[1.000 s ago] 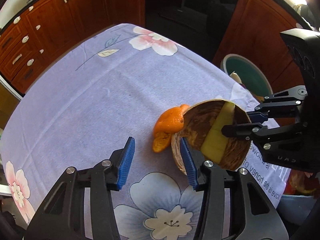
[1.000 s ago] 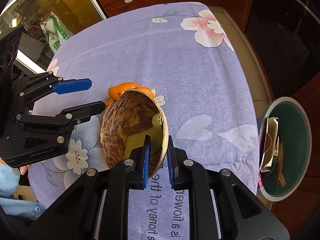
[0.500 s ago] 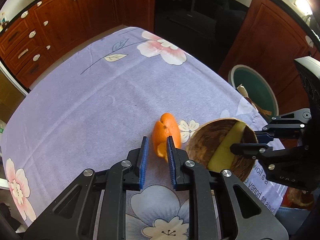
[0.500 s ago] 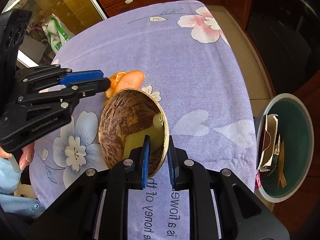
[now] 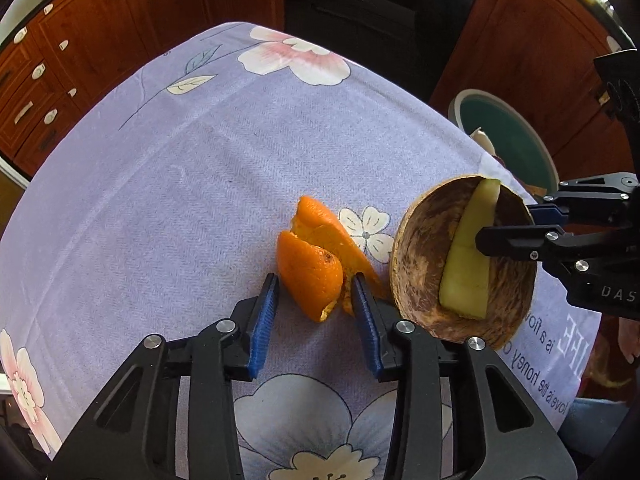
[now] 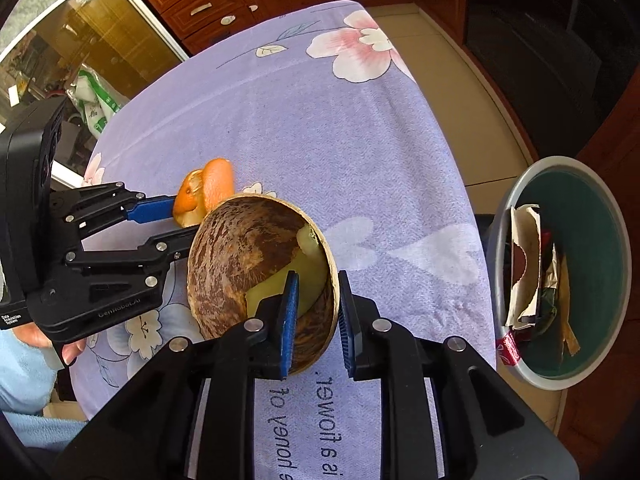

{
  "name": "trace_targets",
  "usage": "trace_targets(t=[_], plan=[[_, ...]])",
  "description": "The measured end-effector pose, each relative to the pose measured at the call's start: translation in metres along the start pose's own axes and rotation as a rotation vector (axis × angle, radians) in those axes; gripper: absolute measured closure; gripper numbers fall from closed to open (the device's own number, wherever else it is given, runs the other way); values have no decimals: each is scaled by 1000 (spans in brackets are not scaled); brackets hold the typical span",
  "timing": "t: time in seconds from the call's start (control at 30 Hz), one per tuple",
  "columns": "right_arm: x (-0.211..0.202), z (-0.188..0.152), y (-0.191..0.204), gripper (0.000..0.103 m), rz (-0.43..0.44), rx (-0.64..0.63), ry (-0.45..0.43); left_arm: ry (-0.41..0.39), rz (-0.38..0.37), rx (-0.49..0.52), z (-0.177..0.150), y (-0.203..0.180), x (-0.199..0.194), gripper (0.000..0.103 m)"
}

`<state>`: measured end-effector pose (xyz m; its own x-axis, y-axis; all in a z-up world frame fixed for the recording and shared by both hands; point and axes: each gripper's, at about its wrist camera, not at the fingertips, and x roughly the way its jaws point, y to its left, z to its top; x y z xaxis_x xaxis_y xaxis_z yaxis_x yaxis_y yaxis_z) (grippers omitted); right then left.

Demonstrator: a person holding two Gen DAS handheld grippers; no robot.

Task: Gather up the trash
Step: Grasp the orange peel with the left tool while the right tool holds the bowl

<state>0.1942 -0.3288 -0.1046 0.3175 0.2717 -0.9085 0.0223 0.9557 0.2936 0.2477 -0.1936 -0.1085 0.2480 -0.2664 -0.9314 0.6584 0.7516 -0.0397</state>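
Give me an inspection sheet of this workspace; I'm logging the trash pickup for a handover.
Surface: table under a lilac floral cloth.
Job's things: orange peel lying on the cloth; wooden bowl tilted, rim pinched, a pale yellow-green peel strip inside; trash bin on the floor beside the table, holding paper and wrappers.
Clutter: nothing seen on the cloth besides these.
Grippers: left gripper open, its fingers either side of the orange peel; right gripper clamped on the bowl's rim.
Cables: nothing seen.
Surroundings: dark wood cabinets with drawers, glass door.
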Motion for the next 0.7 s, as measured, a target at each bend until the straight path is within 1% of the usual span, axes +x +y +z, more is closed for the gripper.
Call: trace_targets(t=[0.13,0.17,0.2,0.23,0.33,0.5,0.57,0.6,0.63,0.7], plan=[[7,3,-5,77,2,31,-1,-23,0,3,2,-1,2,63],[8,4,-6,76,9,39,-4,-32,4,5,2,-2,1,66],[10,4,-7,75,25,55,-4,-42,17,10,2,-4,0,73],[11,5,-7,75,35,67,-12,-46,34,15,1,-6,0,77],[12,5,-7,74,43,92,-26,-47,49,-13,-1,-6,-1,80],[10,0,-10,74,72,161,-48,-50,116,-63,-10,-3,-9,85],[5,-3,-9,83,58,171,-67,-48,137,-71,-15,-2,-15,85],[1,-5,-7,88,67,177,-78,-49,145,-73,-17,-3,-18,85],[-4,-6,-7,90,76,185,-87,-51,151,-74,-19,-3,-23,85],[-14,-8,-4,93,66,183,-105,-56,165,-79,-23,-5,-31,85]])
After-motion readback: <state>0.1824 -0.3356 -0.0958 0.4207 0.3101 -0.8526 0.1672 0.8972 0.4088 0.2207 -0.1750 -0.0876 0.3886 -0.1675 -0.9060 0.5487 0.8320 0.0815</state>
